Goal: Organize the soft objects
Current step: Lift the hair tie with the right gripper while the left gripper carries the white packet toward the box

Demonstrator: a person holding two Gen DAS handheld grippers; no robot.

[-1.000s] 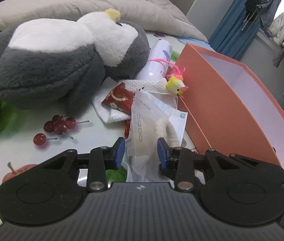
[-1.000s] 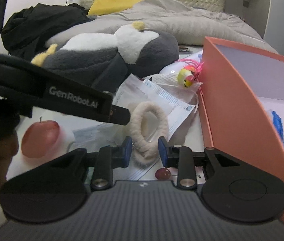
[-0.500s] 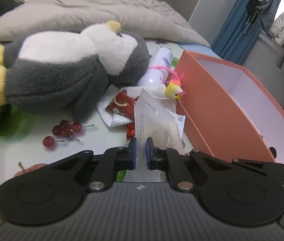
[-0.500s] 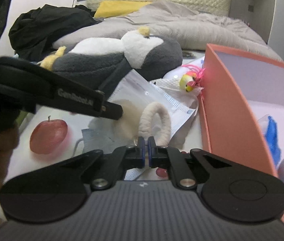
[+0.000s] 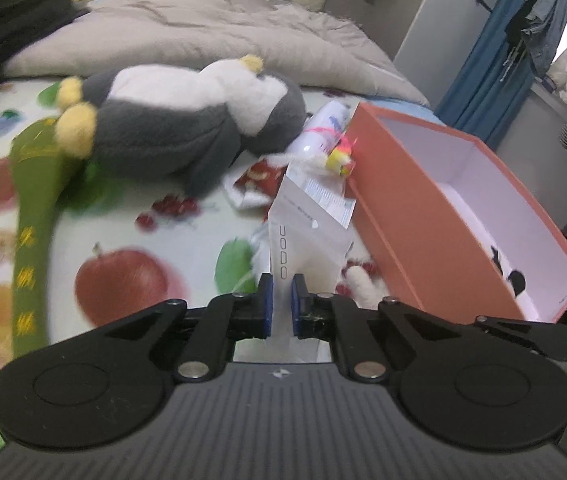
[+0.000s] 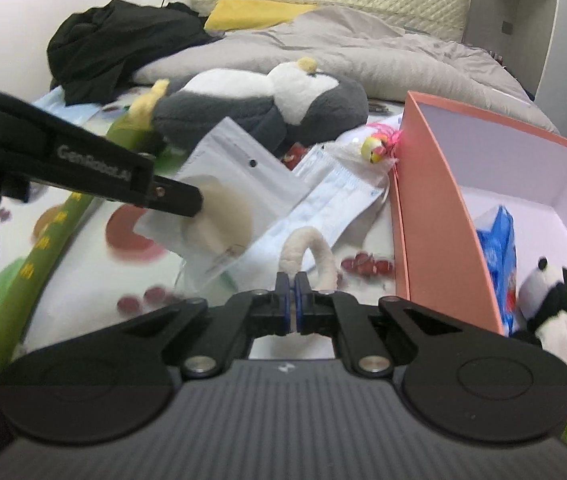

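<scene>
My left gripper (image 5: 281, 304) is shut on a clear plastic packet (image 5: 305, 236) and holds it lifted above the table; the packet (image 6: 227, 196) with a cream pad inside also shows in the right wrist view, pinched by the left gripper's fingers (image 6: 171, 196). My right gripper (image 6: 292, 308) is shut on a cream fluffy hair loop (image 6: 309, 252), raised off the table. A big grey-and-white plush penguin (image 5: 187, 124) lies at the back. The orange box (image 6: 427, 216) stands to the right, holding a panda plush (image 6: 551, 308) and a blue bag (image 6: 497, 248).
A face-mask pack (image 6: 335, 196), a small yellow chick toy (image 6: 375, 148), red cherries (image 6: 363, 264), a white bottle (image 5: 327, 128) and a red wrapper (image 5: 259, 176) lie by the box. A green cloth strip (image 5: 31, 232) lies at left. Grey bedding (image 6: 363, 52) lies behind.
Both grippers closed, the left on the packet and the right on the hair loop, and both lifted them up and back from the table.
</scene>
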